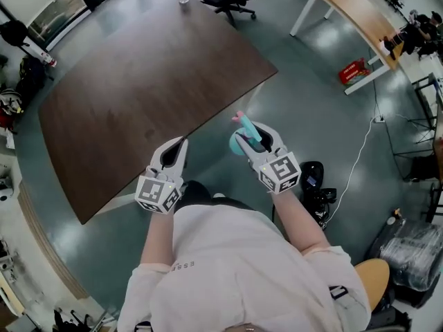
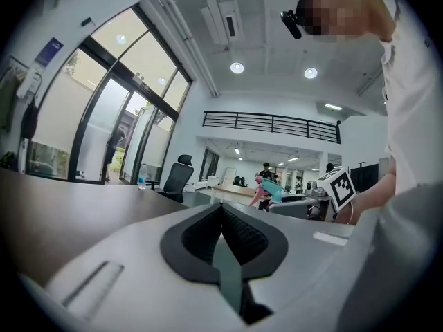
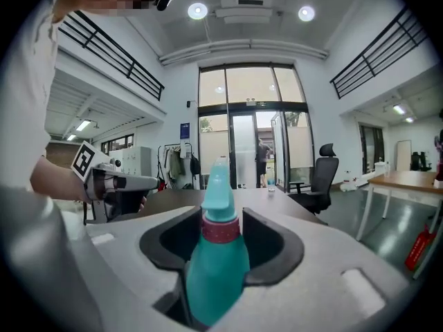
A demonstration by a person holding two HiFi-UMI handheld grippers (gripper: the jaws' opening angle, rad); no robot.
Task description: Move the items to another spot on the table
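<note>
A red box (image 1: 353,70) lies beside a wooden desk (image 1: 360,16).

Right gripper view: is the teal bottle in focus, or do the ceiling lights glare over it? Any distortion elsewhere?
Right gripper view: the teal bottle is fairly sharp and evenly lit; the ceiling lights bloom but cast no glare on it; the railings bow. Left gripper view: same bowing, dark corners, bright glass doors. Head view: no blur, soft sheen on the floor.

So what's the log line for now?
left gripper: shut, empty | right gripper: shut on teal spray bottle | bottle over floor beside table
</note>
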